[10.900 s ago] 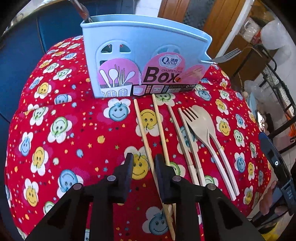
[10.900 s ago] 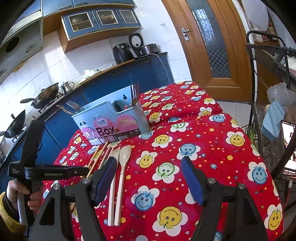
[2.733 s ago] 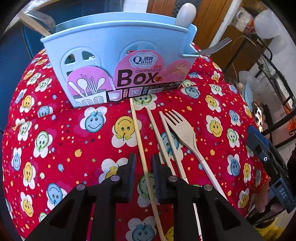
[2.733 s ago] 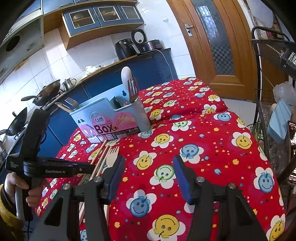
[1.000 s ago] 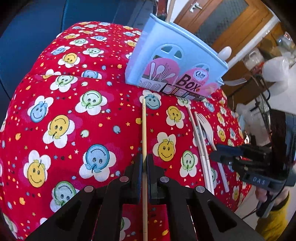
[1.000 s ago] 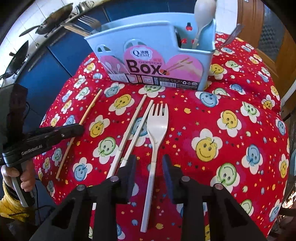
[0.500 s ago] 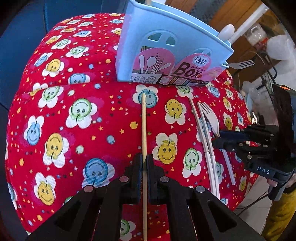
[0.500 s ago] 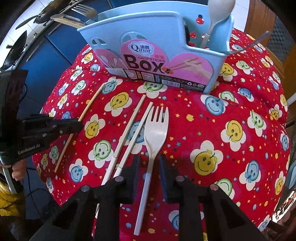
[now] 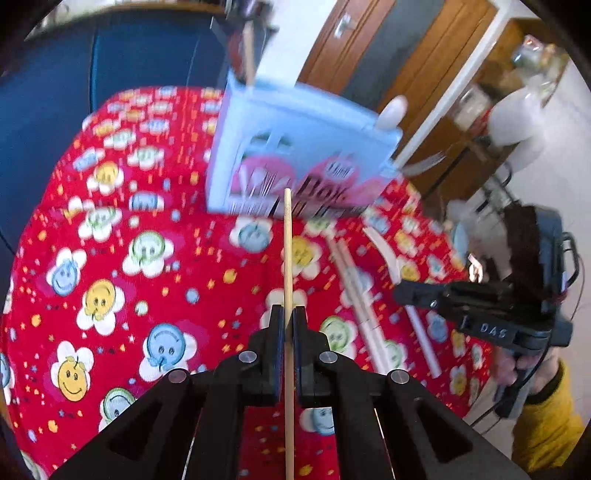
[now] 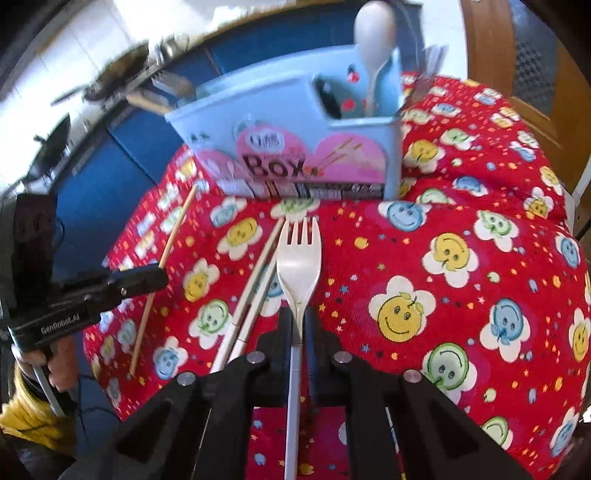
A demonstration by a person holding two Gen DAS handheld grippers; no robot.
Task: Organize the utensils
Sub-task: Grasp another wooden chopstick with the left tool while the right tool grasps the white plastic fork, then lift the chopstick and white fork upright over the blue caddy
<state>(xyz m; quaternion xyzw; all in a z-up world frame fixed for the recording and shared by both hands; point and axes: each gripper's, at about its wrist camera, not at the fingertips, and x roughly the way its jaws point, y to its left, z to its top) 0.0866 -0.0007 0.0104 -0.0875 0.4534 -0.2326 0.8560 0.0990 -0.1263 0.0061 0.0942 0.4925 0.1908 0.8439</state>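
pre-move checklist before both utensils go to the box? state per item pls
1. Left hand-held gripper shut on the wooden chopstick: ok.
2. Right hand-held gripper, whose jaws have just been closing, clamped on the fork at its neck: ok.
3. Fork clear of the pale chopstick pair beside it: cannot tell, they lie very close.
4. Box upright on the tablecloth: ok.
5. Free room in the box slots: cannot tell; a spoon already stands in the right-end slot.
6. Wooden chopstick lifted off the tablecloth: cannot tell, the left view is blurred.
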